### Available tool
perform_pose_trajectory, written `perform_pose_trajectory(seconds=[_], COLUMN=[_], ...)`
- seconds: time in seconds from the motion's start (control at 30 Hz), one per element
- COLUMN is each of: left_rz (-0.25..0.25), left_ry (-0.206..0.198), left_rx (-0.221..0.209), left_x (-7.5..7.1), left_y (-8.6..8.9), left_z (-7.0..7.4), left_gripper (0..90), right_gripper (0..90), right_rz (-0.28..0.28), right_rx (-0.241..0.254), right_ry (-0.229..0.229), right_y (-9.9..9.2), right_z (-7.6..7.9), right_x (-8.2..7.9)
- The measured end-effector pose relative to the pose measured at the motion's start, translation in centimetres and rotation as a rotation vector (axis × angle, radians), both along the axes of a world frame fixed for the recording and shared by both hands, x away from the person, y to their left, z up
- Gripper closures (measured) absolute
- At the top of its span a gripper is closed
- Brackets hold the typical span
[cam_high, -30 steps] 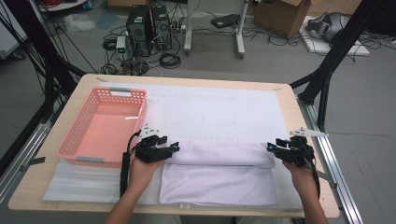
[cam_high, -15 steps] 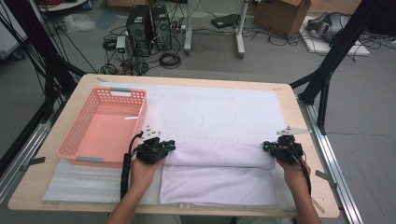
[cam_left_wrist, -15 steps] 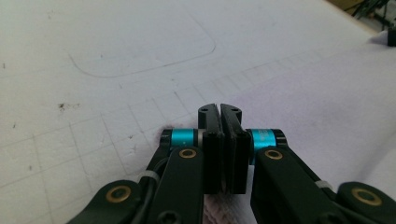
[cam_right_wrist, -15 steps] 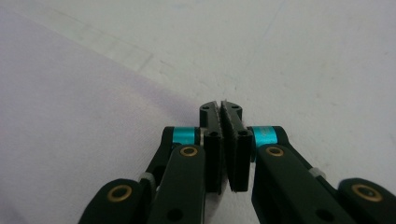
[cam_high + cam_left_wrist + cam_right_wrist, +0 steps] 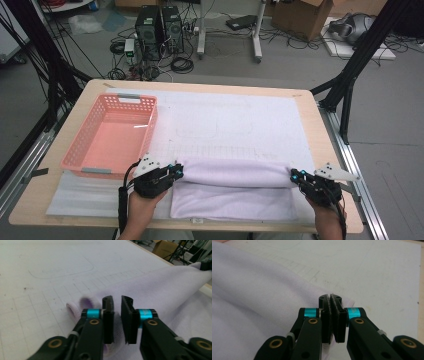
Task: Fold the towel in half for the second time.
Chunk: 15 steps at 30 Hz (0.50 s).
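High view: I have the lilac towel [image 5: 232, 192] lying along the near edge of the table [image 5: 200, 87], its folded-over roll stretched straight between my two grippers. My left gripper [image 5: 176, 171] sits at the roll's left end, just beside the near right corner of the pink basket [image 5: 107, 137], which stands along the table's left edge. My right gripper [image 5: 295, 176] is at the roll's right end, close to the near right corner and near the right edge. The white mat [image 5: 235, 120] beyond the towel is bare all the way to the far edge, so there is open room ahead. In the left gripper view the jaws have just been opening a little; a narrow gap shows between the pads [image 5: 108, 315], with towel fabric between them, and I see no pinch. In the right gripper view the jaws are clenched on the towel's corner [image 5: 348, 301]. Compared with a second ago, both grippers have closed in on the roll's ends, the right one has slid inward from the table's edge, and the roll now looks pulled tighter and straighter.
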<state>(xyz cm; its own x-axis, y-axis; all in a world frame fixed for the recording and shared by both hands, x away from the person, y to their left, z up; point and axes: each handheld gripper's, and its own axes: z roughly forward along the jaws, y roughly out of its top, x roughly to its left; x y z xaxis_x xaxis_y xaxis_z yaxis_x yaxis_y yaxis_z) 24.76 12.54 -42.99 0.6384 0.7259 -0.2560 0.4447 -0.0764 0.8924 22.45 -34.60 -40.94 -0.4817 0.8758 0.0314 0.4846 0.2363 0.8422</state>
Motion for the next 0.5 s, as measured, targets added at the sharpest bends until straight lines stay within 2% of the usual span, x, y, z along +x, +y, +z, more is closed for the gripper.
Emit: perform_pose_trajectory(seconds=[0.03,0.1,0.13,0.2,0.3,0.37,0.4,0.43,0.47,0.5], left_rz=[-0.001,0.007,0.009,0.018,0.025,0.027,0.038,0.039,0.049,0.045], left_ry=[0.006,-0.010,-0.011,0.000,0.021,0.054,0.073,0.073,0.059,0.056], left_rx=[-0.004,0.001,0.003,-0.004,0.009,0.026,0.052,0.086,0.106,0.098], left_x=[-0.1,-0.2,-0.1,0.3,1.2,1.8,1.9,1.9,1.8,1.7], left_y=[0.0,0.1,0.1,0.0,-0.4,-0.9,-1.1,-1.2,-1.3,-1.3], left_z=[-0.1,-0.2,-0.2,-0.3,-0.6,-0.9,-1.2,-1.4,-1.5,-1.6], left_gripper=[67.5,56.0,53.3,49.9,49.9,54.3,59.2,68.7,80.9,85.5], right_gripper=[86.7,85.2,81.7,68.2,54.5,51.6,51.0,51.8,57.8,68.3], right_rz=[0.005,0.003,0.006,0.000,-0.028,-0.044,-0.044,-0.044,-0.035,-0.014], right_rx=[-0.019,-0.024,-0.027,-0.027,-0.001,0.005,0.005,0.006,0.001,-0.002], right_ry=[0.006,0.004,0.012,0.018,0.011,0.008,0.010,0.022,0.030,0.041], right_y=[0.0,-0.2,-0.2,-0.3,-0.5,-0.5,-0.5,-0.4,-0.3,-0.1], right_z=[0.0,0.0,-0.1,-0.3,-0.3,-0.3,-0.4,-0.6,-0.8,-1.0], right_x=[-0.2,-0.5,-0.6,-0.5,0.0,0.5,0.9,1.3,1.6,1.7])
